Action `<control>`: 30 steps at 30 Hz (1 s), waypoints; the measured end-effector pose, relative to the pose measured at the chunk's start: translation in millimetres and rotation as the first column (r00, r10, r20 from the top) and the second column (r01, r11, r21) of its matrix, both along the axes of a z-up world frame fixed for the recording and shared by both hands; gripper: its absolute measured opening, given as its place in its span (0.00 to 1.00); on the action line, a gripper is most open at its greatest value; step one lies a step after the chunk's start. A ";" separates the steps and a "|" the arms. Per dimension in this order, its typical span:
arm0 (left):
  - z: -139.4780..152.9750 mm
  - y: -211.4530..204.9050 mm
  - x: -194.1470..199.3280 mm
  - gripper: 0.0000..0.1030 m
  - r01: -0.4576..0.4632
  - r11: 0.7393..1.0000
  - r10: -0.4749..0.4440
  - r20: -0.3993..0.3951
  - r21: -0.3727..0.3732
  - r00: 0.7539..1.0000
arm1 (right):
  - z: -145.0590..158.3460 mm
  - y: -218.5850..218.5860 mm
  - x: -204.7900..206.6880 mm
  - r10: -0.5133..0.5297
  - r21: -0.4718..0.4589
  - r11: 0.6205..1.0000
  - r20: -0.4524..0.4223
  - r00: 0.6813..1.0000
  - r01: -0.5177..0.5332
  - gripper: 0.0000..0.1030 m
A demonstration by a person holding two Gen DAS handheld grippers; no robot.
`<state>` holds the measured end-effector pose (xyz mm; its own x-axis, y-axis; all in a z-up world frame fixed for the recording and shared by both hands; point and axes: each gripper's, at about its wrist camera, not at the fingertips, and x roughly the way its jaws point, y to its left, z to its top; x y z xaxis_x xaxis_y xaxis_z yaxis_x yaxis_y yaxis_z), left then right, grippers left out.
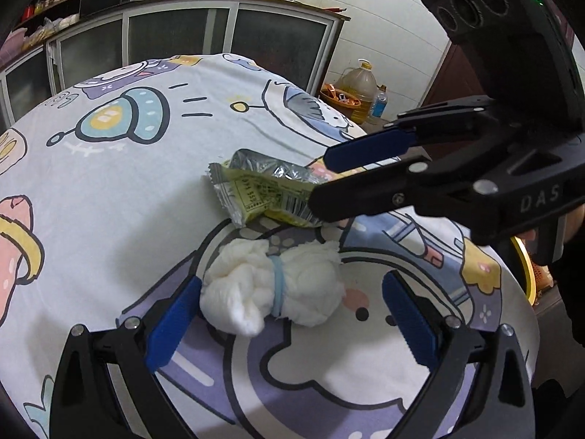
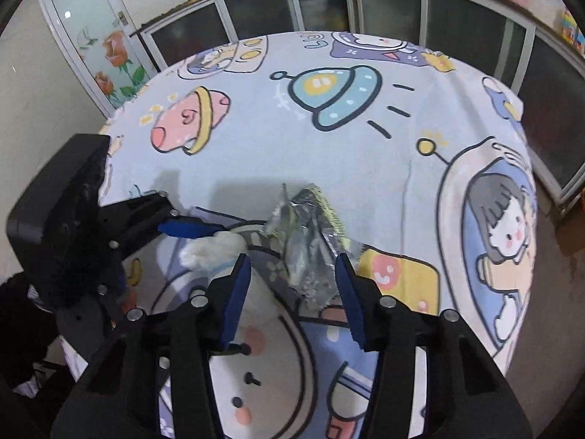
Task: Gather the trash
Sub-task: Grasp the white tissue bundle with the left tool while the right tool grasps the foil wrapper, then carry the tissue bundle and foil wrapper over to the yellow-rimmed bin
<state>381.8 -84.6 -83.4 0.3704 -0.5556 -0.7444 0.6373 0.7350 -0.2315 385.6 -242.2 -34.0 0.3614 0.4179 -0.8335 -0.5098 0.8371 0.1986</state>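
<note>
Cartoon-printed cloth [image 1: 109,190] covers the bench on which the trash lies, with glass-fronted cabinets [image 1: 175,33] along the far wall. Nearest, the left claw [image 1: 292,314] stands spread around a white tissue wad [image 1: 274,285] bound by a blue band, one pad touching or just beside it; just beyond, the right claw [image 2: 292,285], half spread, straddles a crumpled yellow-and-foil wrapper [image 1: 263,190], its pads seemingly not yet pressing. The step in hand appears to be the grasp: each claw must next close fully on its item before lifting.
</note>
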 end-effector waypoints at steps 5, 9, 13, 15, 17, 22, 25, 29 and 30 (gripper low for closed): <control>2.6 2.6 5.5 0.92 -0.004 0.999 0.004 -0.009 -0.033 1.000 | -1.1 6.0 -0.6 0.020 -0.005 1.000 -0.004 1.000 -0.020 0.40; -1.4 0.9 10.7 0.92 -0.022 1.000 0.021 -0.019 -0.023 1.000 | -10.9 6.2 9.9 -0.013 -0.032 0.999 -0.037 0.999 0.012 0.31; -6.0 -5.6 10.9 0.91 -0.019 1.000 0.019 -0.008 0.018 1.000 | -21.8 3.3 20.2 -0.041 -0.033 0.999 -0.081 0.996 0.038 0.25; -7.7 -9.5 9.7 0.91 -0.017 0.999 0.017 0.009 0.042 1.000 | -26.0 0.8 24.2 -0.055 -0.020 0.998 -0.103 0.993 0.053 0.23; -7.5 -11.1 8.3 0.81 -0.028 0.998 0.027 0.027 0.060 0.999 | -28.8 -0.6 26.0 -0.063 -0.014 0.998 -0.119 0.991 0.062 0.15; -4.6 -2.0 12.4 0.63 -0.069 0.997 0.068 0.020 0.034 0.997 | -26.7 -4.4 24.4 -0.094 -0.009 0.996 -0.104 0.990 0.094 0.07; -2.2 0.5 10.5 0.61 -0.076 0.996 0.075 0.027 0.034 0.997 | -19.4 -9.6 20.1 -0.110 0.010 0.994 -0.085 0.990 0.111 0.01; 7.7 6.0 2.5 0.61 -0.073 0.997 0.073 0.032 0.012 0.997 | -4.9 -19.4 11.4 -0.124 0.046 0.991 -0.067 0.990 0.127 0.01; 12.3 8.3 -0.3 0.60 -0.077 0.997 0.077 0.038 0.005 0.996 | -1.6 -21.7 8.5 -0.127 0.046 0.990 -0.058 0.990 0.130 0.01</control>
<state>381.5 -76.3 -71.1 0.4395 -0.5193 -0.7330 0.5868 0.7838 -0.2034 394.2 -263.9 -35.6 0.3687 0.4121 -0.8332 -0.3858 0.8833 0.2662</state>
